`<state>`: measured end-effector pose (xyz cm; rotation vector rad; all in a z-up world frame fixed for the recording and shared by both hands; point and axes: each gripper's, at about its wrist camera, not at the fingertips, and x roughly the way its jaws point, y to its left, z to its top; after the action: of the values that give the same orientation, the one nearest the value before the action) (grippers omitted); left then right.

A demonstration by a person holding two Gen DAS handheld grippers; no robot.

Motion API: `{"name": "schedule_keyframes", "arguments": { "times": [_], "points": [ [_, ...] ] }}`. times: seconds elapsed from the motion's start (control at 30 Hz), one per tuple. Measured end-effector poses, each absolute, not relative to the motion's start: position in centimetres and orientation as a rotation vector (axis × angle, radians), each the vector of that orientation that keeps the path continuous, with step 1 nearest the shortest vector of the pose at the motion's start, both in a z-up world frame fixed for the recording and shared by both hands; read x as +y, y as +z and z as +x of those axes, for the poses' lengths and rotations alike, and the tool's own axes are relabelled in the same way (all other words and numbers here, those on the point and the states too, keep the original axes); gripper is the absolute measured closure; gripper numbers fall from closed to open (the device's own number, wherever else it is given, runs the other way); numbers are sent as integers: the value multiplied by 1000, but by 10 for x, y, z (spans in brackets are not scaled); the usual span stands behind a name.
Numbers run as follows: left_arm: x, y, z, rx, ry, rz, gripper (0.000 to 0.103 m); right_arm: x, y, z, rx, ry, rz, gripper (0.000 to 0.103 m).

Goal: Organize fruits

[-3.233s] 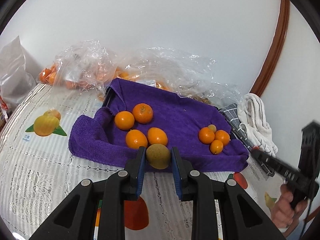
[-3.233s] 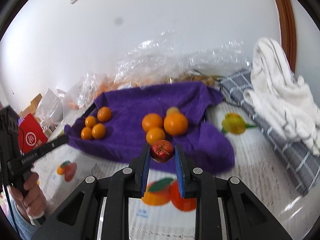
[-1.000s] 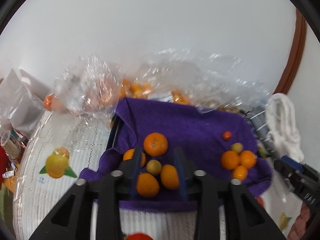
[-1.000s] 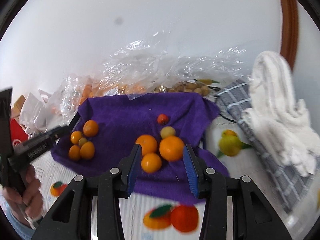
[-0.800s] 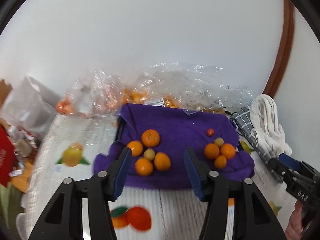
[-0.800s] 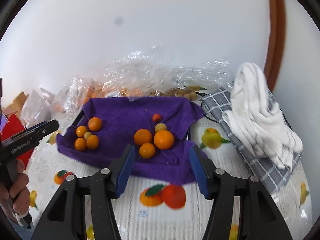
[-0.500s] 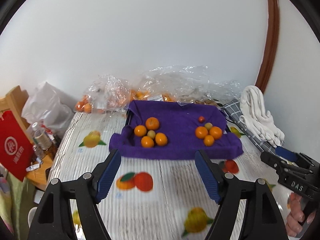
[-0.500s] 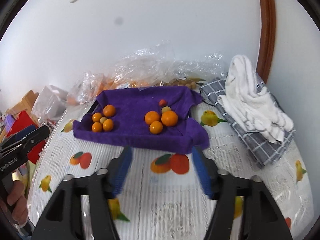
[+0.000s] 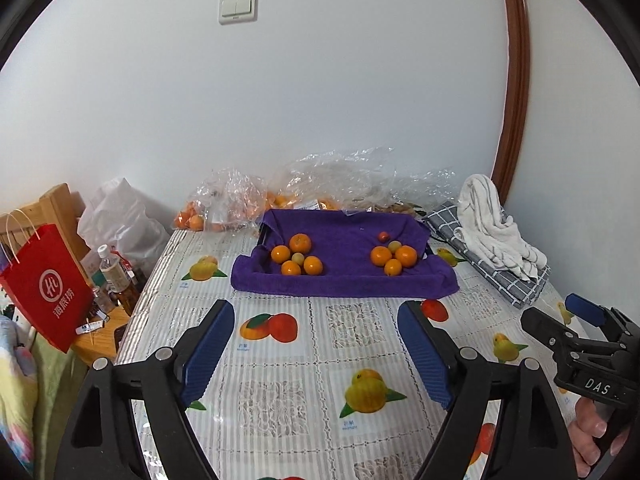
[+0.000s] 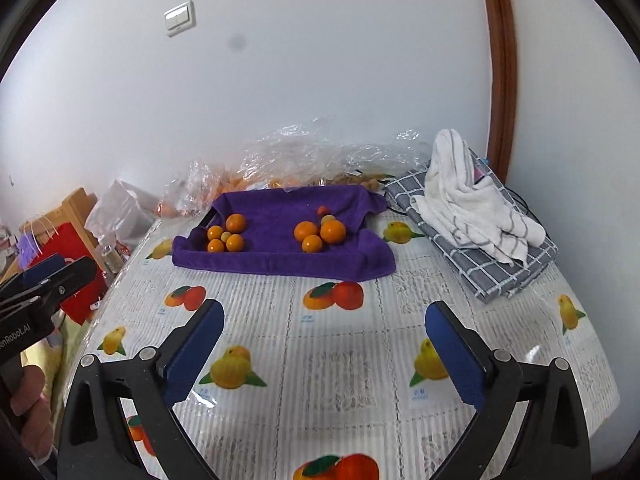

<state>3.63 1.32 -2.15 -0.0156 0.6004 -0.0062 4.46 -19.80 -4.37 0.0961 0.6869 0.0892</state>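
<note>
Both grippers withdrawn; fruits (image 9: pixel 297 259) far beyond fingers (image 9: pixel 208 344).

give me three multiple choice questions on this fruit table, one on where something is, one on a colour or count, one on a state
1. Where does the white striped towel lie?
A. on the grey checked cloth
B. on the purple towel
C. inside the red bag

2. How many fruits make up the left cluster on the purple towel?
A. two
B. five
C. nine

3. How do the two grippers stand?
A. both open and holding nothing
B. both shut on an orange
C. left shut, right open

Answers:
1. A, the white towel is heaped on the grey checked cloth at the table's right side.
2. B, four oranges ring one small yellow-green fruit.
3. A, the left gripper and the right gripper each show blue pads spread wide with only tablecloth between them.
</note>
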Motion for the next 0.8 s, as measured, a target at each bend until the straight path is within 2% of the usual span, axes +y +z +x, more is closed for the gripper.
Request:
{"name": "schedule_keyframes", "arguments": {
  "times": [0.8],
  "points": [
    [8,-11,22,580,-16,-22,20,-214,-27,24,663,20,76,3]
  ]
}}
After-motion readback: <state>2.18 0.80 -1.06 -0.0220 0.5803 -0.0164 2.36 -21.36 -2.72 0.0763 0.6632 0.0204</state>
